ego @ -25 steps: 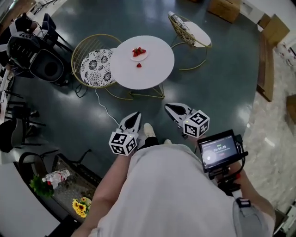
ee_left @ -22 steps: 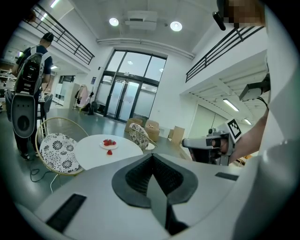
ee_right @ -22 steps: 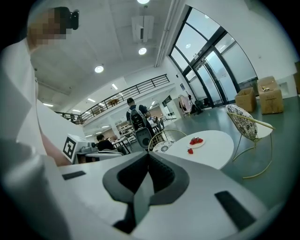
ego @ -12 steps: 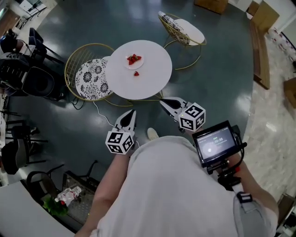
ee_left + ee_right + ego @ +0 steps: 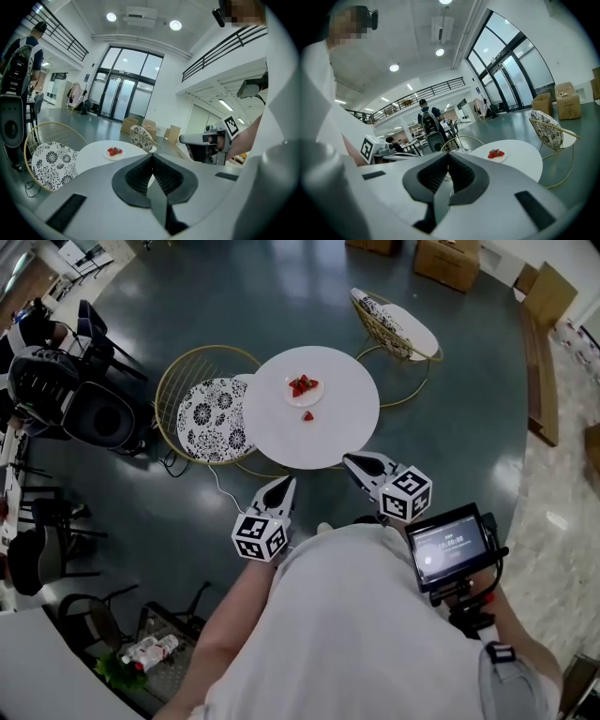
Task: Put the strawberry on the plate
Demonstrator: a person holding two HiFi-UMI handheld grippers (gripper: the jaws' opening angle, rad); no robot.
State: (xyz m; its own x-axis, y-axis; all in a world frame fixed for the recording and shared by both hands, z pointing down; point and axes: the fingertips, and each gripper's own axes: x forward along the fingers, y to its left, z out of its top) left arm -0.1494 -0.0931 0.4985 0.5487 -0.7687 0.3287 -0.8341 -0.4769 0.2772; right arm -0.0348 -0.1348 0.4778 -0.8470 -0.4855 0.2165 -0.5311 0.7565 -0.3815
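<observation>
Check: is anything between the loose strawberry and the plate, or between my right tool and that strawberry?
Nothing visible. The strawberry lies on bare table just short of the plate; the right tool, shut, hangs by the table's near edge.

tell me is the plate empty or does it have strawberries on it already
Not empty: the plate holds several strawberries; one strawberry lies on the table beside it.

A white round table (image 5: 328, 432) stands on a glossy dark blue-grey floor (image 5: 450, 427). A white plate (image 5: 298, 398) holds red strawberries (image 5: 302, 384), and a lone red strawberry (image 5: 307, 415) lies beside it. The near chair (image 5: 211, 418) and far chair (image 5: 412, 329) have gold wire frames and white cushions with a black floral pattern. The left gripper (image 5: 287, 482) and right gripper (image 5: 351, 459) are pale grey, with black-and-white marker cubes.
</observation>
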